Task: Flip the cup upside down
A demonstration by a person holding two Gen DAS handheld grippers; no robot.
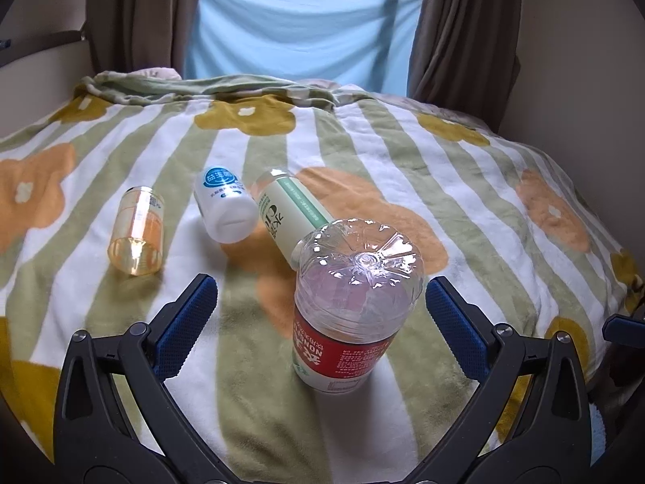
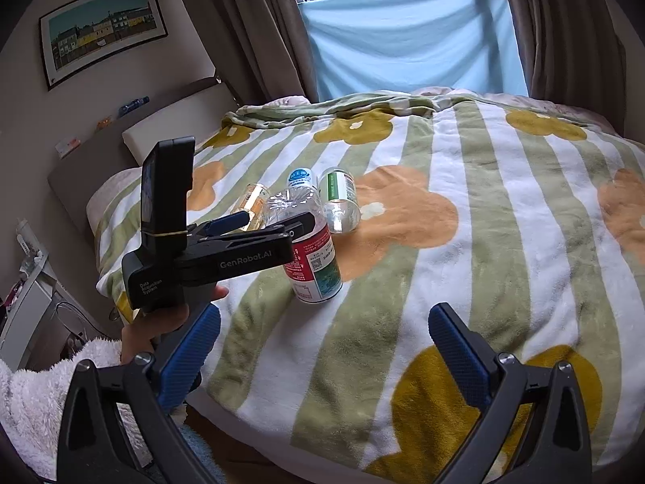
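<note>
The left hand-held gripper is spread wide. The clear cup with the red label stands between its blue pads, nearer the right pad, apparently clear of both; contact at the right pad cannot be ruled out. The cup stands base up and mouth down on the striped blanket of the bed, tilted slightly. On this evidence the flip is judged complete, with only withdrawal of the gripper left.

The right hand-held gripper is also wide open, holds nothing, and hangs over the near edge of the bed, well apart from the cup.

Beyond the cup, three containers lie on their sides: a green-labelled bottle, a white bottle and an orange translucent cup.
</note>
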